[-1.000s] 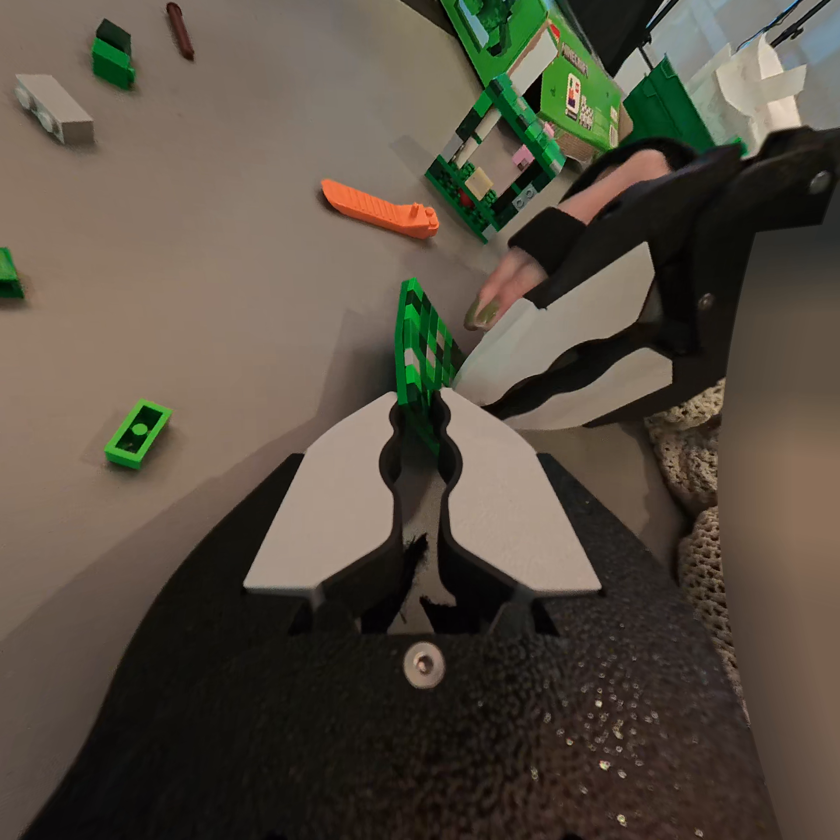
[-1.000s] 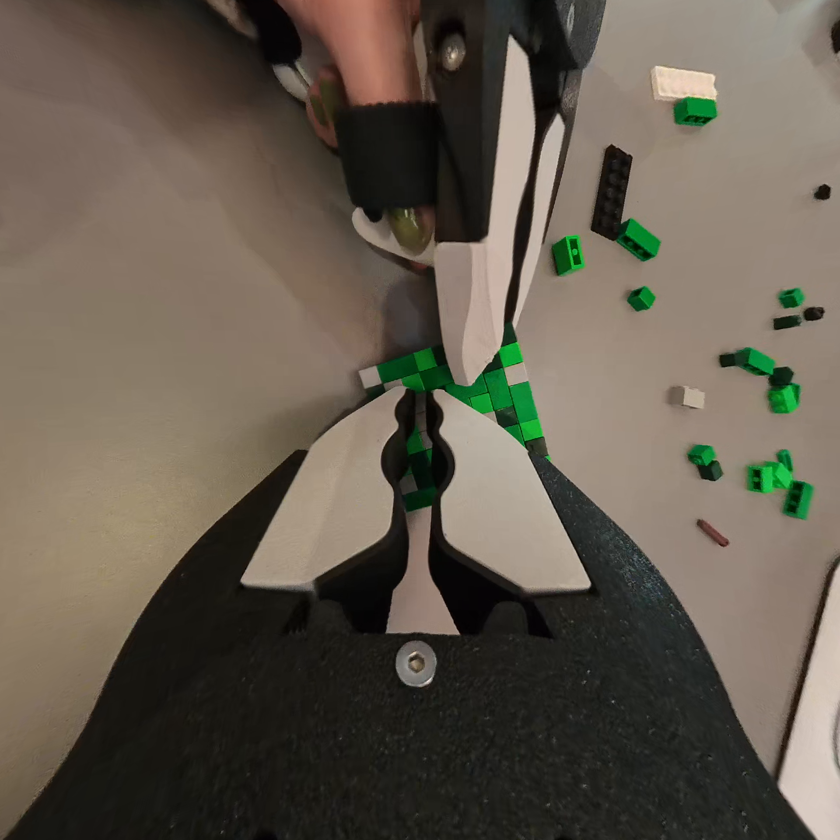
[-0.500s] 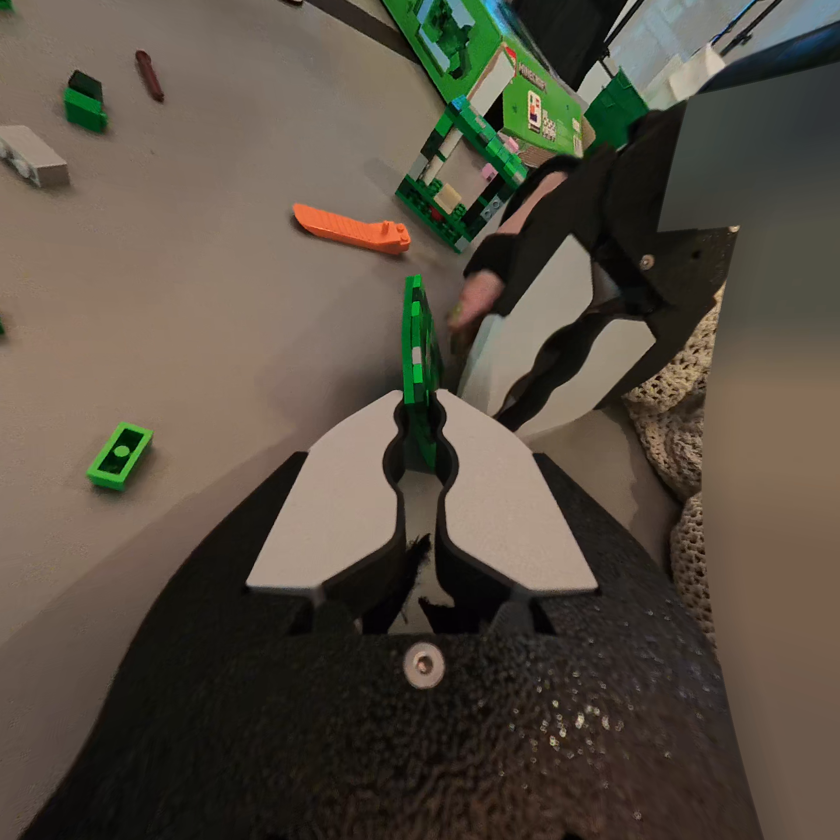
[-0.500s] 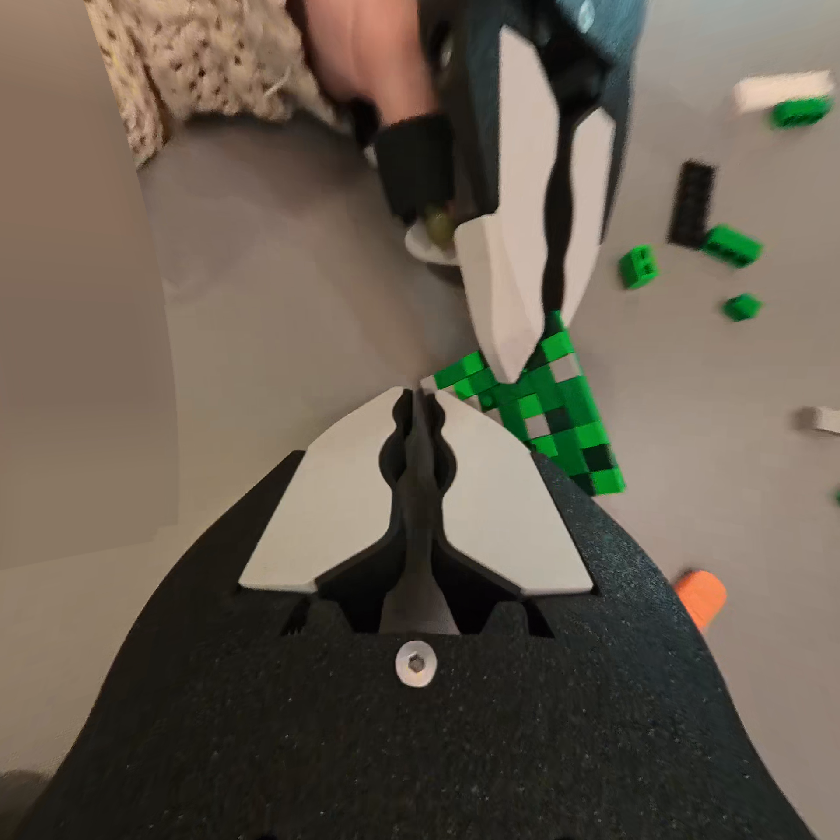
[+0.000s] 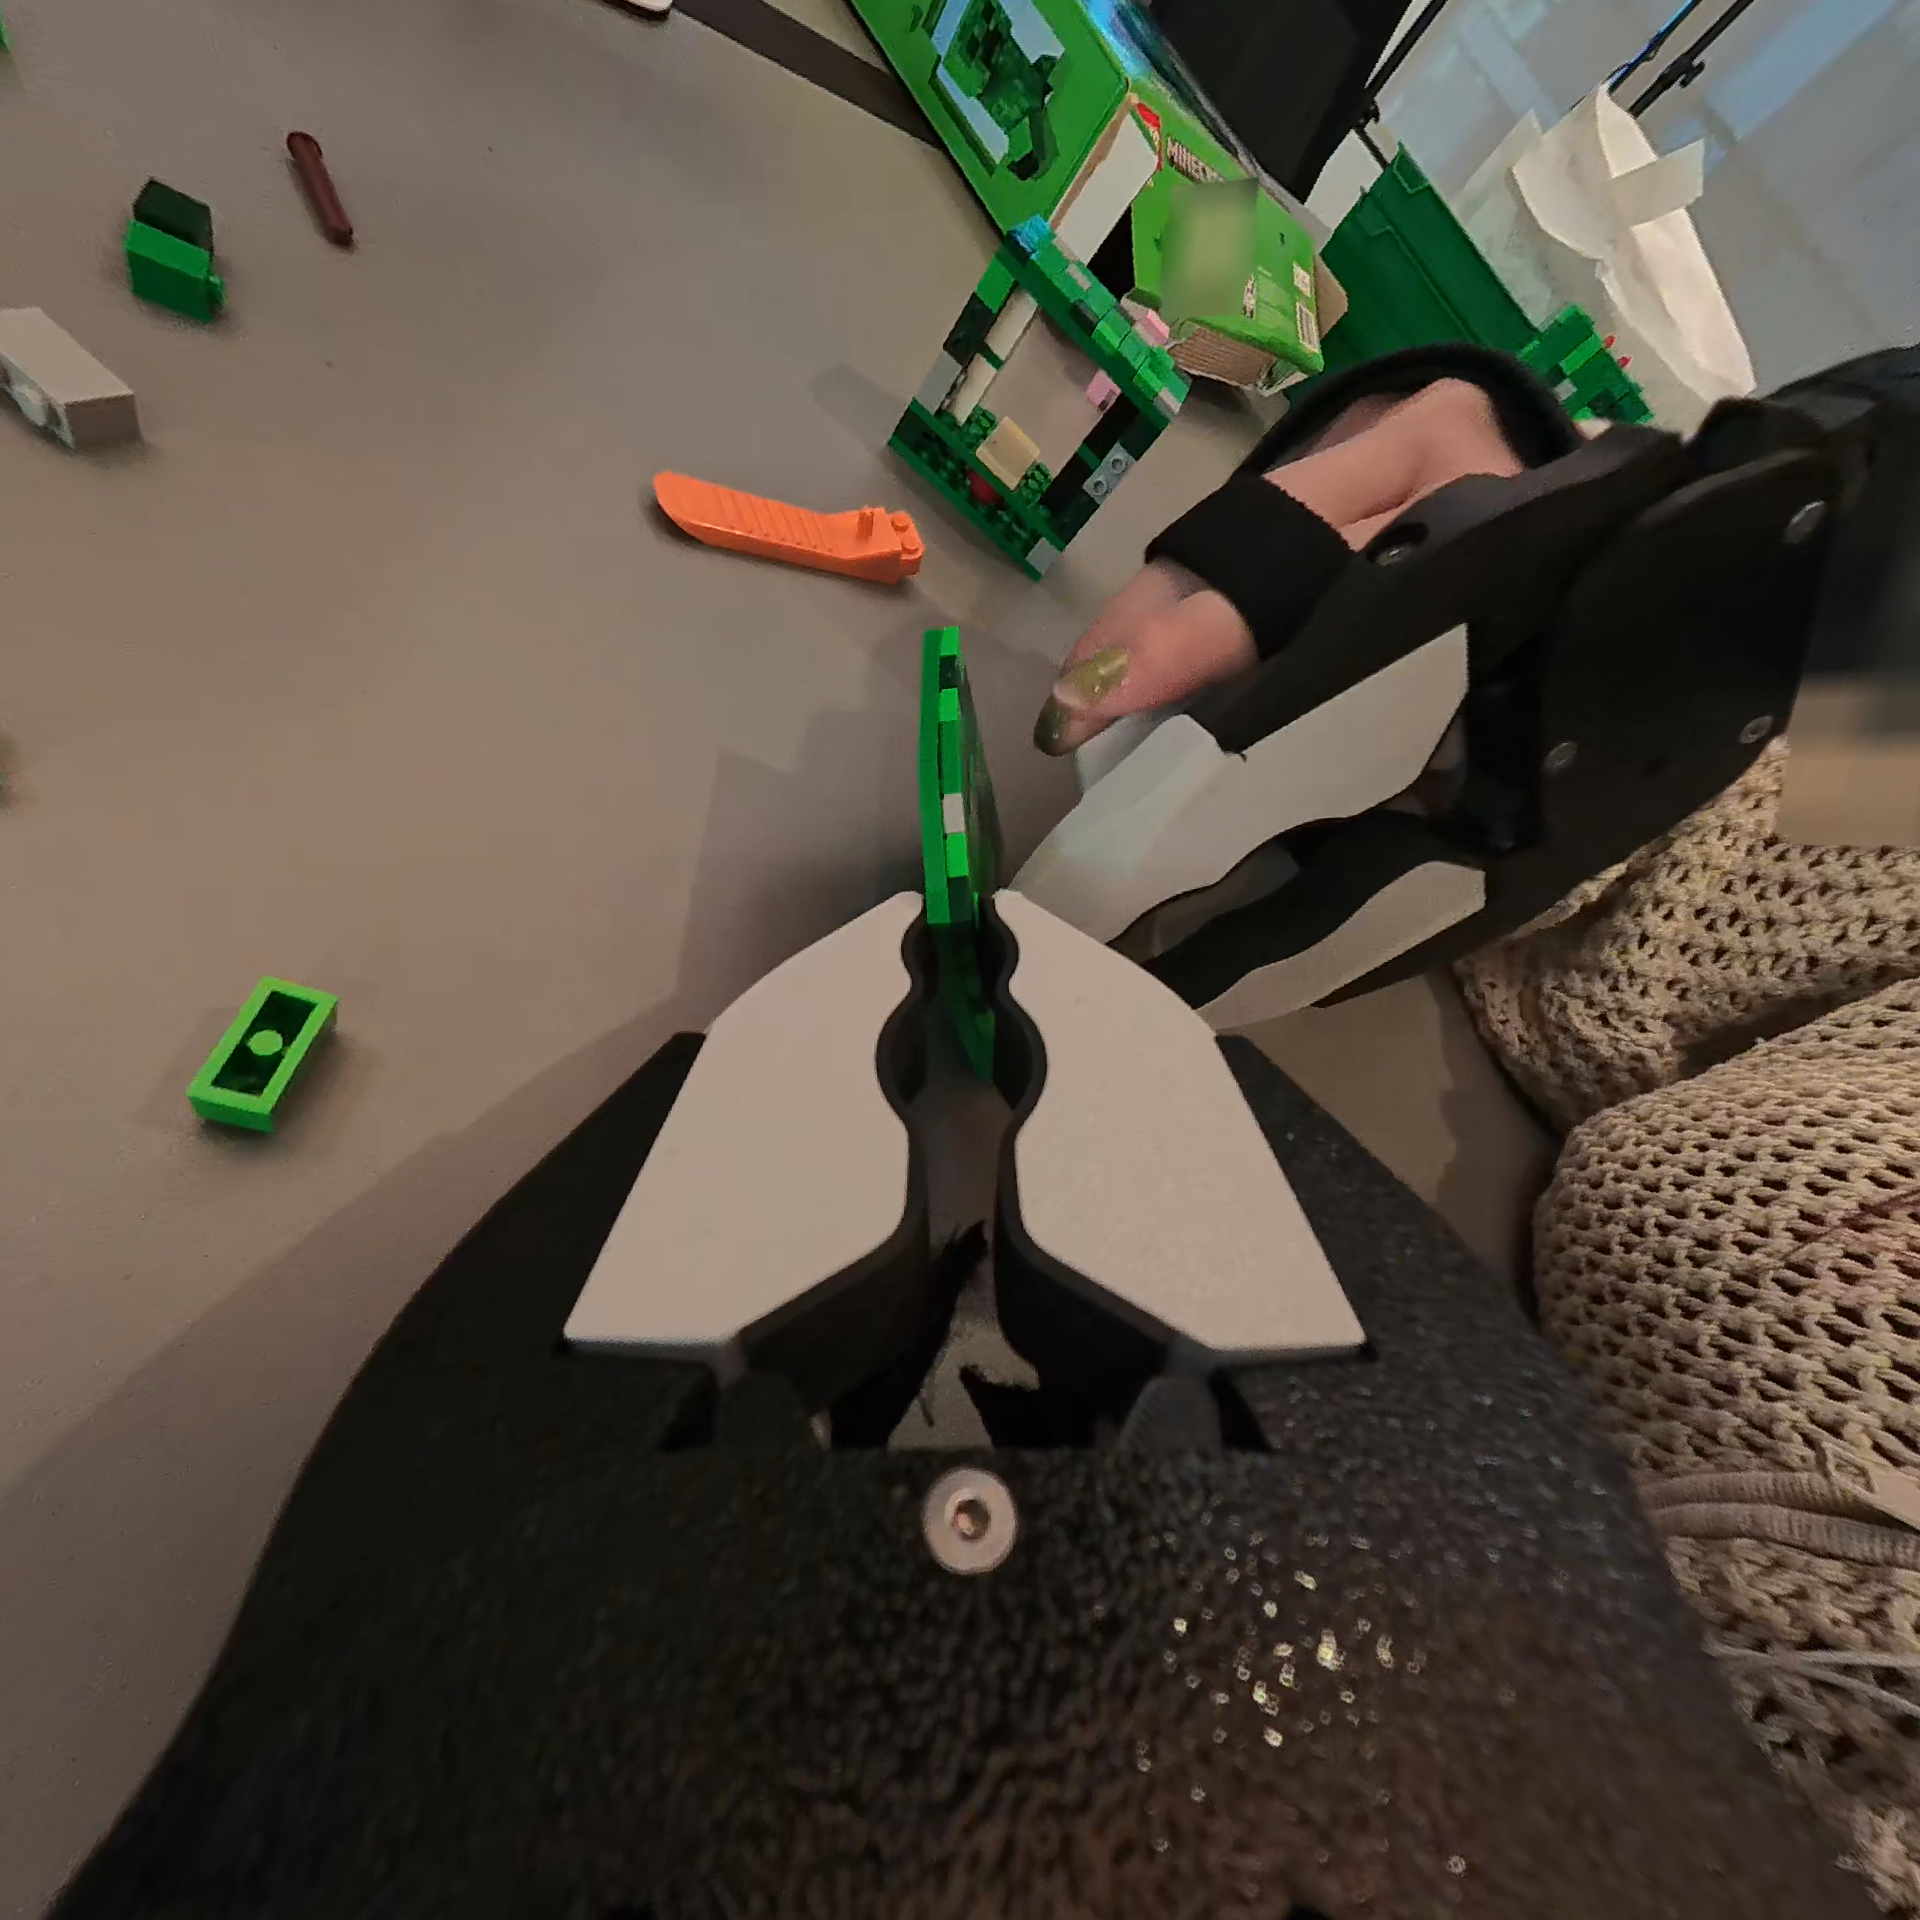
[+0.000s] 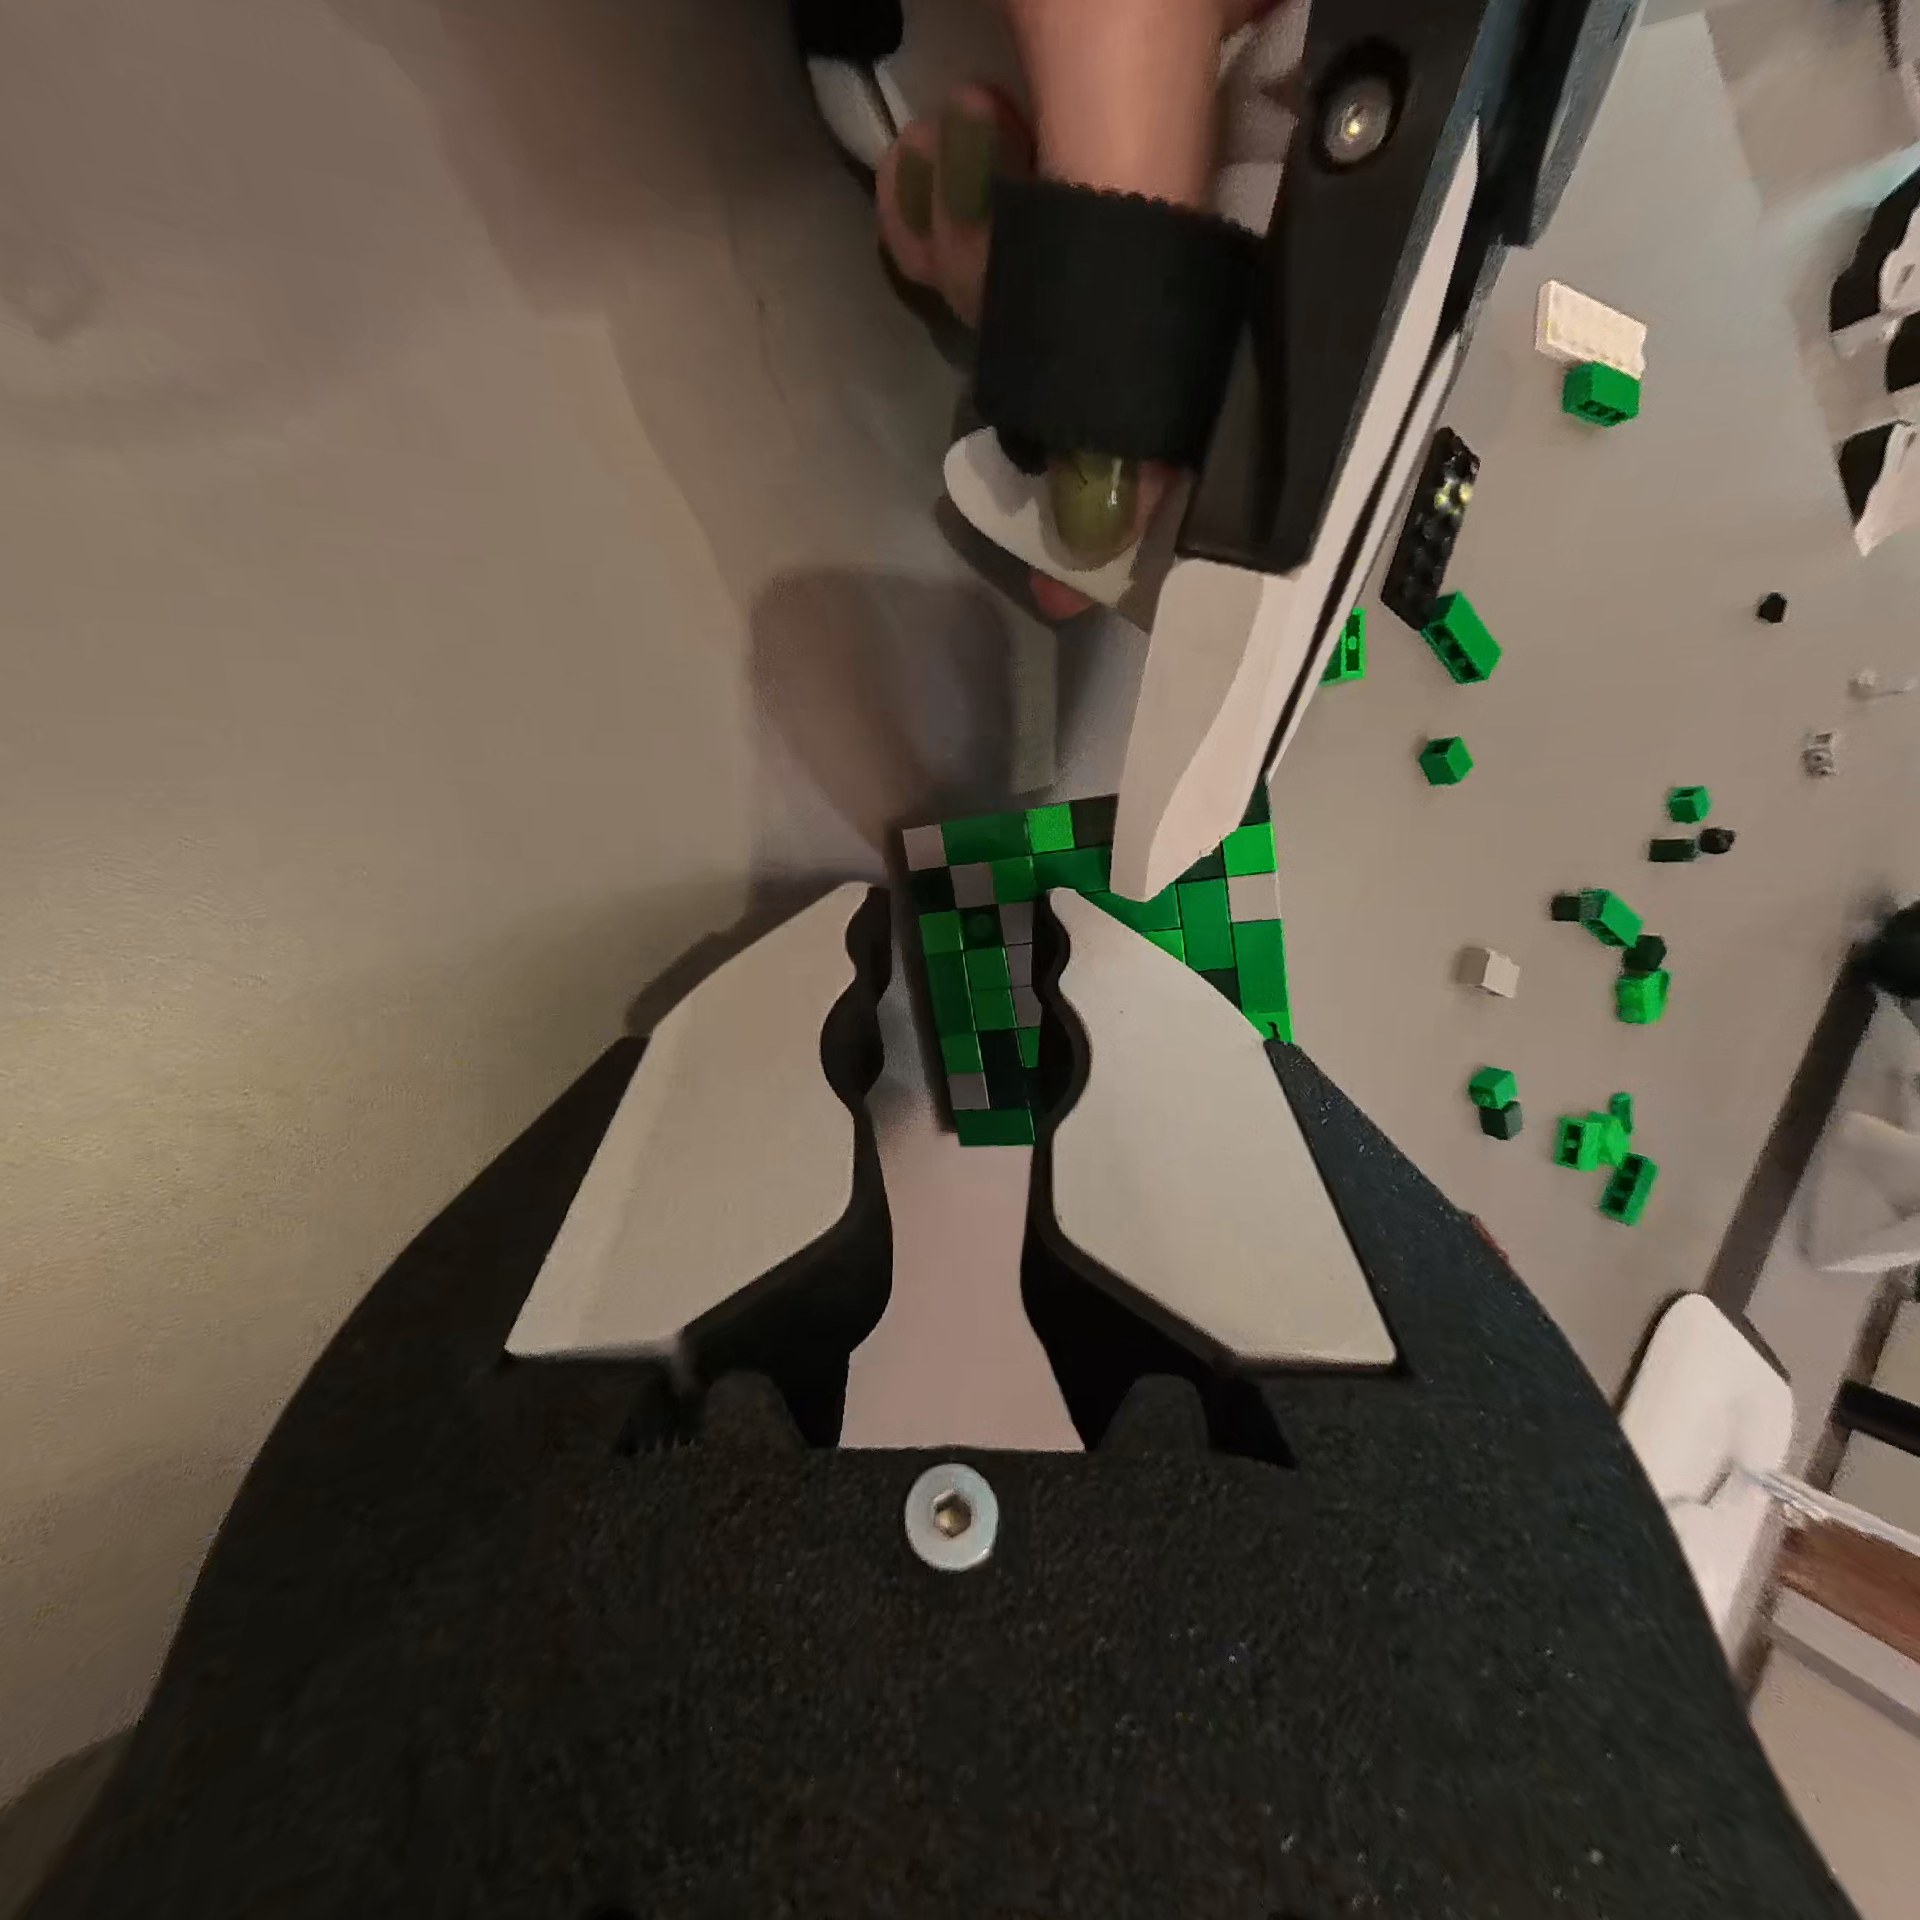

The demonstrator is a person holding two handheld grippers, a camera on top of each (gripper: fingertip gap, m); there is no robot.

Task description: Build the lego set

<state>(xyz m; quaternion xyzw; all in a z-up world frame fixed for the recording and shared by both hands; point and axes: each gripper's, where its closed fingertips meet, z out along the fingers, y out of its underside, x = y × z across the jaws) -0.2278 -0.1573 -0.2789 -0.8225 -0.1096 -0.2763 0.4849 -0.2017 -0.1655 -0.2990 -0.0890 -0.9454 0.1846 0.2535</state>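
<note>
the left gripper [image 5: 958, 914] clamps the edge of a flat green, grey and black mosaic lego panel [image 5: 954, 821] above the grey tabletop [image 5: 468, 675]; the right gripper [image 6: 961, 904] stands released around its near corner.

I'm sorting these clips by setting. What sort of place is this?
Probably an indoor hobby or work table, not a factory. Loose green toy bricks lie scattered on a plain grey tabletop, an orange plastic brick separator lies beside a half-built green brick frame, and the green cardboard set box stands behind.

R claw [image 6: 961, 904] parted, straddling green plate assy [image 6: 987, 997]; L claw [image 6: 1174, 862] tip pinches its far edge.
</note>
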